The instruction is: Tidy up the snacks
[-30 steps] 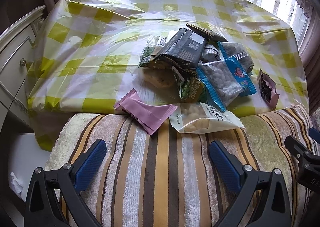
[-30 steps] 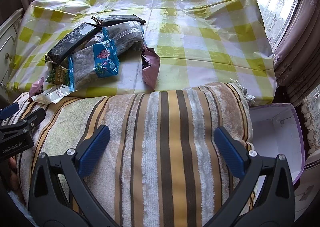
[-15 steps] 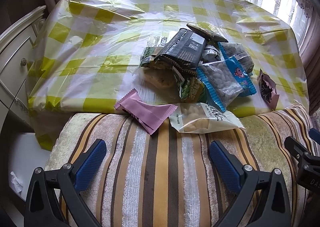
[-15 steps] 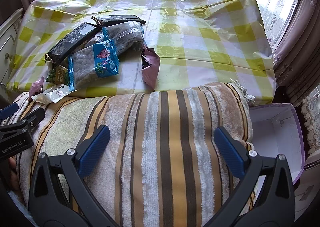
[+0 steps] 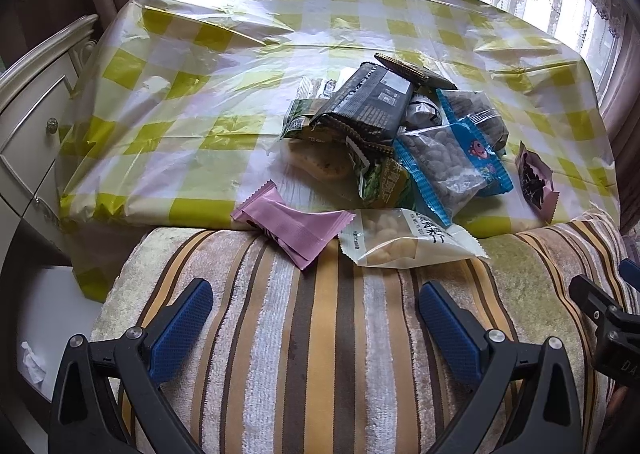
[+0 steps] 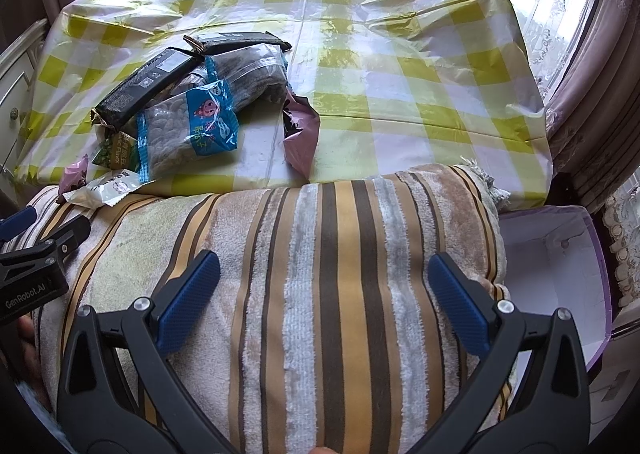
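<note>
Left gripper (image 5: 316,304): jaws spread wide, holding nothing, hovering over the striped towel (image 5: 320,334) at the bottom of my left view.

Right gripper (image 6: 324,280): jaws equally wide, also empty, low centre of my right view over the same towel.

Snacks, nearest first. Pink wrapper (image 5: 294,223) and white nut packet (image 5: 404,240), both lying half on the towel's far edge, just above my left gripper. Beyond them, centre of the frame, a heap: blue-edged peanut bag (image 5: 448,165), green packet (image 5: 384,183) tucked under it, black packet (image 5: 370,103) on top, and other packets I cannot identify. One small pink pouch (image 6: 300,129) stands apart, centre of my right view, clear of the heap.

Step in hand, as I judge it: first pick. I would take the loose outliers before the heap. The left gripper goes for the pink wrapper, pinching across its narrow width at the crimped end. The pouch suits my right gripper. Lifting from the heap's bottom would likely drag the stack.

Open room: the checked tablecloth (image 6: 400,65) is bare across the upper and right part of my right view, good for sorting. Edges: the cloth drops away at right, where an open box (image 6: 560,266) sits lower right. A cabinet (image 5: 28,121) crowds the left edge of my left view.
</note>
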Action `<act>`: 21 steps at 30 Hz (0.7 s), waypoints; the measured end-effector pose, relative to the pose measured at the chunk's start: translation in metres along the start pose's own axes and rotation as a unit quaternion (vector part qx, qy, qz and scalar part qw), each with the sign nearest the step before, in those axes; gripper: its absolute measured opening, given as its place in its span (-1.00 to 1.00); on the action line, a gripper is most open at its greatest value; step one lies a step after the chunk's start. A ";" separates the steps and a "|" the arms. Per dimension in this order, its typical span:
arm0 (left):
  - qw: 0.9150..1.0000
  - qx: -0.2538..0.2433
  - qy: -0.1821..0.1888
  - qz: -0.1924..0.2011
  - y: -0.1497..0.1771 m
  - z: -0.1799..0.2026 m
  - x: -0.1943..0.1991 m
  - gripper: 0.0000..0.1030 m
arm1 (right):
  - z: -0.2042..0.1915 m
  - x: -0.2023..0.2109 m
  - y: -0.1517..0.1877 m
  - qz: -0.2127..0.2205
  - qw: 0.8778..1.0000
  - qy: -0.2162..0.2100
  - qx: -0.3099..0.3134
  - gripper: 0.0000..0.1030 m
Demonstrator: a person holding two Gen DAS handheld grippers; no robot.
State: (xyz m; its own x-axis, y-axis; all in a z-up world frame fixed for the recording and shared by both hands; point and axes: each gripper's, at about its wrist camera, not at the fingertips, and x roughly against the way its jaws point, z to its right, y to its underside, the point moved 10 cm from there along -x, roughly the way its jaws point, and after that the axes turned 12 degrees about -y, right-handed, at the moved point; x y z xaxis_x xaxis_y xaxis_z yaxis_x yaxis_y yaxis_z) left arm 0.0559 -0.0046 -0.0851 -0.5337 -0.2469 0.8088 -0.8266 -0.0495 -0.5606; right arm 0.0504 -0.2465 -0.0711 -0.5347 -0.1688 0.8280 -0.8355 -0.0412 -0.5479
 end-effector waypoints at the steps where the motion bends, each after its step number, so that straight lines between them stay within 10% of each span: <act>1: 1.000 -0.001 -0.001 0.002 0.000 0.000 0.000 1.00 | 0.000 0.000 0.000 0.000 1.000 0.001 0.000 1.00; 21: 1.000 -0.003 -0.003 0.003 0.000 0.000 0.001 1.00 | -0.001 -0.002 -0.001 -0.002 1.000 0.010 0.007 1.00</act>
State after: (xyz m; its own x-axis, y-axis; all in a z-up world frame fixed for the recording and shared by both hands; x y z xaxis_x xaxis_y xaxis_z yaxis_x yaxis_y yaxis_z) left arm 0.0552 -0.0050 -0.0848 -0.5373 -0.2535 0.8044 -0.8245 -0.0429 -0.5643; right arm 0.0516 -0.2450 -0.0723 -0.5344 -0.1491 0.8320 -0.8356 -0.0552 -0.5466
